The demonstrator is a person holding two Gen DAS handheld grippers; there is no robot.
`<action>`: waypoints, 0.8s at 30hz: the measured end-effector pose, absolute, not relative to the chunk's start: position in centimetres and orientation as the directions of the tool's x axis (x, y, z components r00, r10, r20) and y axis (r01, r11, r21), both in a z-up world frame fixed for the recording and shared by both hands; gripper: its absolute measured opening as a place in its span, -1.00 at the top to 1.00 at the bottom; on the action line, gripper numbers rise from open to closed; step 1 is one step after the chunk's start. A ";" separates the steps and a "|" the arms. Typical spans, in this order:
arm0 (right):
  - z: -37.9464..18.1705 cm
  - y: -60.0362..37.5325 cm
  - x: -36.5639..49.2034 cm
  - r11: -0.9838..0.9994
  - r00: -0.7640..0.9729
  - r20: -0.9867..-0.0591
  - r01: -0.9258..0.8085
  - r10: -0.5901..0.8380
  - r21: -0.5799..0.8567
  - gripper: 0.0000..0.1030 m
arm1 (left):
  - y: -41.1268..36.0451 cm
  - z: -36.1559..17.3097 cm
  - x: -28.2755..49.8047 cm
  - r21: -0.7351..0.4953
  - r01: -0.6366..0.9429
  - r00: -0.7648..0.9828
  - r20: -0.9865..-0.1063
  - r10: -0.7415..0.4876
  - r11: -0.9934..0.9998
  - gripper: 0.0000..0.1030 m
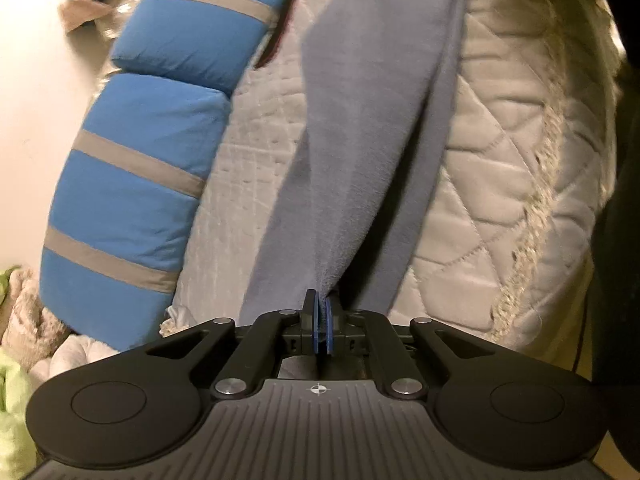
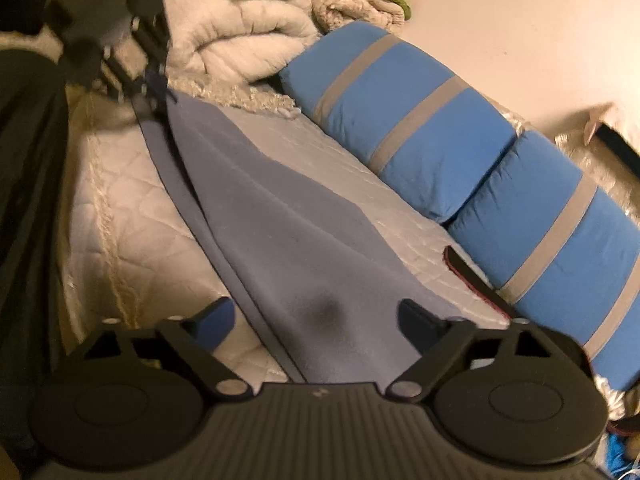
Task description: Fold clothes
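Note:
A grey-blue fleece garment [image 1: 360, 128] lies stretched in a long strip over a white quilted bed cover [image 1: 500, 184]. My left gripper [image 1: 322, 312] is shut on one end of the garment and holds it pulled taut. It also shows in the right wrist view [image 2: 154, 80] at the upper left, gripping the far tip of the garment [image 2: 280, 240]. My right gripper [image 2: 316, 320] is open, its fingers spread to either side of the garment's near end, just above the cloth.
Two blue pillows with grey stripes [image 2: 460, 168] lie along the wall side of the bed [image 2: 112, 216]. A pile of white and green bedding [image 2: 248, 28] sits at the head. A dark strap [image 2: 476, 280] lies beside the pillows. Dark clothing [image 2: 24, 200] fills the left edge.

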State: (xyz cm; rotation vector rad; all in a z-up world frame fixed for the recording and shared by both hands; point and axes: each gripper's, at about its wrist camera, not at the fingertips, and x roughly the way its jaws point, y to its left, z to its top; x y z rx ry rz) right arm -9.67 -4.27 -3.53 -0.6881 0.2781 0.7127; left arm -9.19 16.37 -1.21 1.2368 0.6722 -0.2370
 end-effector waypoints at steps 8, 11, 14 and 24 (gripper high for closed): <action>-4.8 -1.4 -10.4 0.472 0.761 -0.420 -0.641 0.495 -0.606 -0.57 | 17.0 2.0 -9.0 0.787 0.436 0.820 -0.548 0.167 0.437 0.92; -5.2 -0.7 -10.2 0.466 0.778 -0.407 -0.618 0.478 -0.634 -0.48 | 17.0 2.6 -8.8 0.772 0.428 0.819 -0.551 0.160 0.470 0.93; -5.4 -0.2 -10.3 0.458 0.793 -0.397 -0.597 0.461 -0.659 -0.28 | 17.0 3.1 -8.7 0.756 0.419 0.818 -0.555 0.152 0.502 0.93; -6.2 -0.9 -11.8 0.276 0.775 -0.437 -0.590 0.456 -0.759 0.94 | 17.3 2.8 -8.8 0.729 0.457 0.788 -0.598 0.148 0.509 0.93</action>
